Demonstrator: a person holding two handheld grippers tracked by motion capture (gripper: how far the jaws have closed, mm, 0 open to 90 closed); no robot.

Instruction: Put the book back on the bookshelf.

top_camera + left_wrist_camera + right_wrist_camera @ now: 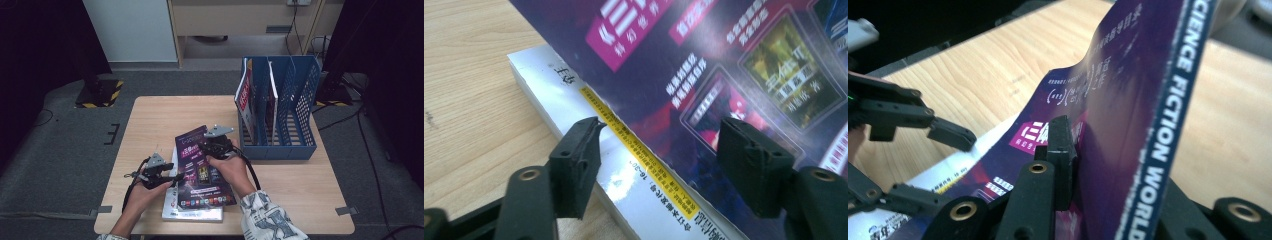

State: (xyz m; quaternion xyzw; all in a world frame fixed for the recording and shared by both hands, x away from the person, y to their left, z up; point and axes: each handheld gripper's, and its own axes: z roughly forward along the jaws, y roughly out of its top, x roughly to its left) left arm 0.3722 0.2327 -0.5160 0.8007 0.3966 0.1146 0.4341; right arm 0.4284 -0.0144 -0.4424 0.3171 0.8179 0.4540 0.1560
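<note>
Purple magazine sits clamped by its spine edge in your right tool, lifted at a tilt over the silver book on the bench. White capitals down the spine read "SCIENCE FICTION WORLD". Your left tool stands open, its jaws straddling the magazine's lower edge without pressing. Behind, a blue file rack holds a red-covered magazine.

"SCIENCE FICTION WORLD" along the purple magazine spine

Dim dark surroundings, lit tabletop, glare on silver cover, soft close-ups
</note>
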